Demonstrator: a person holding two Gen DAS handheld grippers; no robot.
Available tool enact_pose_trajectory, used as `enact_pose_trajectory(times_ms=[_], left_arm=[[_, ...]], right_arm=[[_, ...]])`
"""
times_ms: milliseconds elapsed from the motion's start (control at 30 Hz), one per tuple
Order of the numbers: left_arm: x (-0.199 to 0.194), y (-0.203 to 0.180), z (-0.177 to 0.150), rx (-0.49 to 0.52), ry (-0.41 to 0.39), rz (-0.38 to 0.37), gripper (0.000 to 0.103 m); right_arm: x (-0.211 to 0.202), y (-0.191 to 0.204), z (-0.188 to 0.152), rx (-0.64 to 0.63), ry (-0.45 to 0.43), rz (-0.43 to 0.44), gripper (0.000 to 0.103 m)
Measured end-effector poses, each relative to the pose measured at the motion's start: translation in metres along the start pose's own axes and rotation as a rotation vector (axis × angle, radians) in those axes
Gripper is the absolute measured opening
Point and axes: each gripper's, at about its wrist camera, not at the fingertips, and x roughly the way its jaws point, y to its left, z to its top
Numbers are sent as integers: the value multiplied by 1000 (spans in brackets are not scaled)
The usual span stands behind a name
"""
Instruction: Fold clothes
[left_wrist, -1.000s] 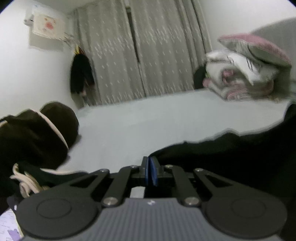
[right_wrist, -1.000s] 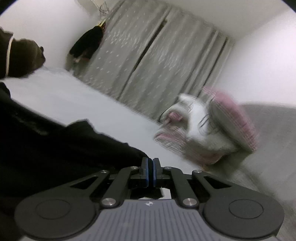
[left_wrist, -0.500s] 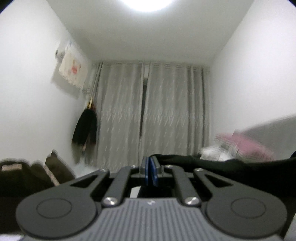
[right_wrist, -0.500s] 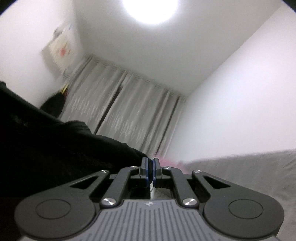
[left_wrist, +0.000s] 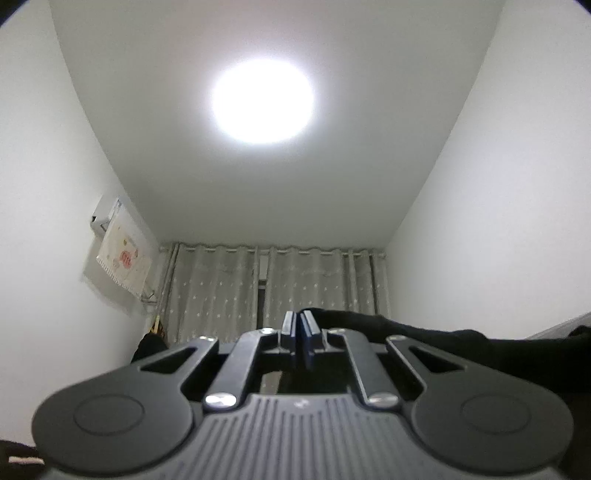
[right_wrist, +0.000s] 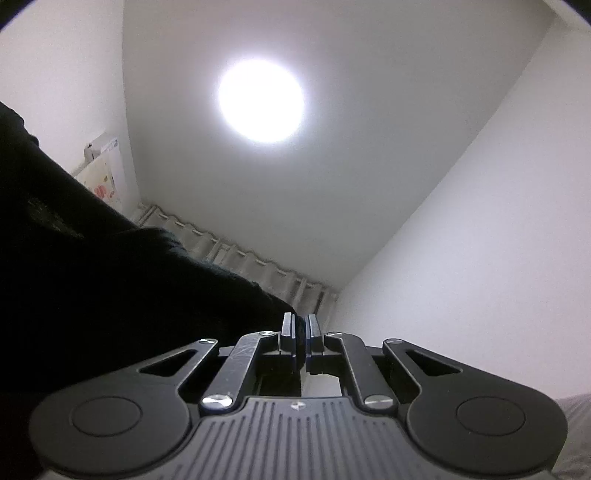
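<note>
A black garment (left_wrist: 461, 347) hangs stretched between my two grippers. My left gripper (left_wrist: 298, 325) is shut on one edge of it, and the cloth runs off to the right in the left wrist view. The right gripper (right_wrist: 300, 326) is shut on another edge of the black garment (right_wrist: 110, 288), which fills the left side of the right wrist view. Both grippers point steeply up toward the ceiling. The bed is out of sight except for a grey strip at the right.
A bright round ceiling lamp (left_wrist: 263, 101) is overhead. Grey curtains (left_wrist: 306, 288) cover the far wall, with a wall unit and a hanging cloth (left_wrist: 122, 258) to their left. White walls stand on both sides. A grey patch of bedding (right_wrist: 576, 424) shows low right.
Both grippers have swung upward with the black garment, from looking across the bed and its piles to facing the ceiling. Both stayed shut on the cloth.
</note>
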Motion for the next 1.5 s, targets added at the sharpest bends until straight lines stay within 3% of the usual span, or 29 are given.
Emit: enact_pose_trajectory(times_ms=[100, 233, 400, 567, 767, 833, 967, 1067, 1200, 1267, 1300, 1333, 1400, 1500], left_arm=[[11, -2, -6, 18, 34, 9, 5], [49, -5, -48, 56, 150, 48, 5], [113, -6, -130, 121, 352, 85, 5], [196, -13, -261, 312, 555, 129, 5], [283, -28, -441, 419, 777, 123, 5], [309, -30, -504, 456, 859, 139, 5], [334, -39, -620, 533, 1018, 151, 5], [334, -43, -682, 546, 1107, 144, 5], [341, -34, -713, 541, 1171, 242, 10], [346, -21, -715, 472, 1193, 267, 16], [346, -14, -713, 434, 1197, 279, 17], [346, -7, -710, 395, 1202, 290, 17], [339, 11, -693, 299, 1214, 289, 17], [321, 36, -670, 151, 1229, 306, 18]], right_arm=[[4, 3, -8, 35, 29, 17, 6], [25, 30, -31, 11, 90, 47, 6], [80, 80, -123, -26, 275, 119, 6], [136, 131, -216, -63, 459, 190, 6], [202, 192, -327, -107, 682, 274, 6], [222, 212, -382, -133, 775, 290, 6], [205, 232, -471, -207, 936, 323, 6], [207, 245, -507, -224, 1033, 346, 6], [200, 255, -549, -275, 1076, 354, 5], [207, 250, -553, -256, 1077, 344, 6], [210, 247, -556, -246, 1077, 338, 10], [213, 244, -558, -235, 1077, 333, 20], [235, 220, -556, -147, 1085, 301, 34], [252, 173, -555, 54, 1143, 241, 38]])
